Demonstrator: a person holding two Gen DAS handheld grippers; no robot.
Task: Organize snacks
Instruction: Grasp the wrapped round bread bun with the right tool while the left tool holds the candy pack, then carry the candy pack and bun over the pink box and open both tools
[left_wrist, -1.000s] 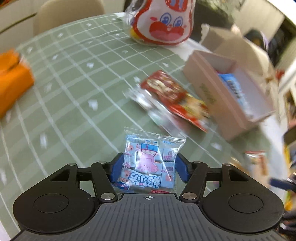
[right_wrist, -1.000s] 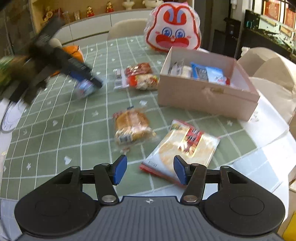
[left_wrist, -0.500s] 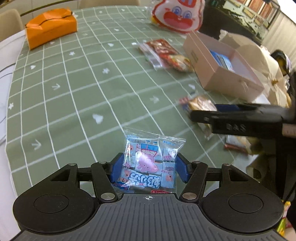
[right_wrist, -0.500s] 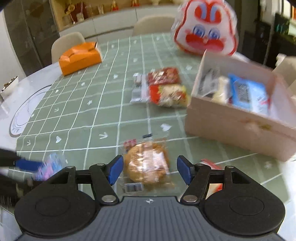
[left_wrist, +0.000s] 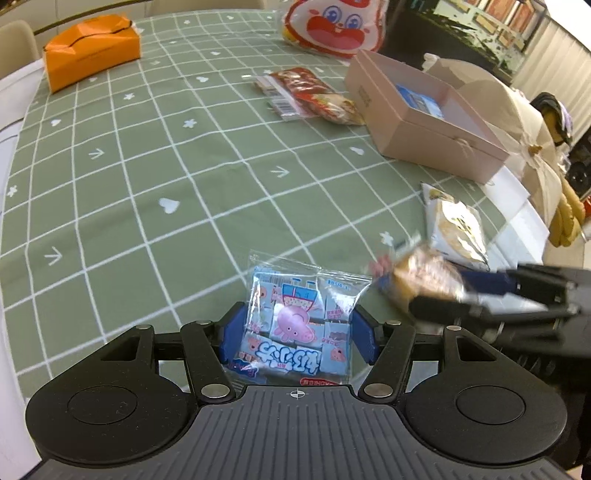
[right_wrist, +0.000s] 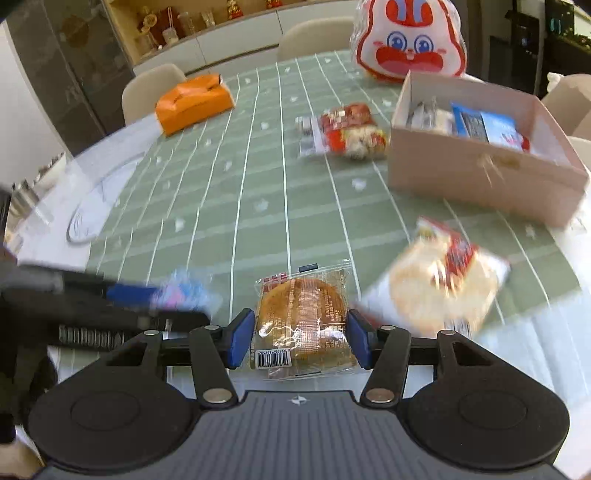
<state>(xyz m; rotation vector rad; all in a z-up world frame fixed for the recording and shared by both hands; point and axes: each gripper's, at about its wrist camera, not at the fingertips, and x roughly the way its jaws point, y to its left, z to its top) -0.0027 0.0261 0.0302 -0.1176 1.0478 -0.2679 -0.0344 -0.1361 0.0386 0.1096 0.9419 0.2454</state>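
**Both grippers carrying snacks above the table**

Left wrist view: The left gripper is clamped on a blue candy packet, both blue pads pressed against its sides; the packet's lower edge is hidden behind the gripper body. At right, the right gripper is motion-blurred, with a round cake between its fingers; detail there is hard to make out. The pink box stands open on the green checked tablecloth; only a blue packet shows inside, the near wall hiding the rest. A red snack bag lies just beside the box. A flat cracker pack lies near the table edge, glare washing out its print.

Right wrist view: The right gripper has its jaws closing, pads against the wrapper of the round cake. The left gripper is a blur at left. The pink box holds the blue packet and a pale wrapped item, indistinct. The cracker pack is smeared. An orange tissue box and a rabbit-face bag sit at the far side.
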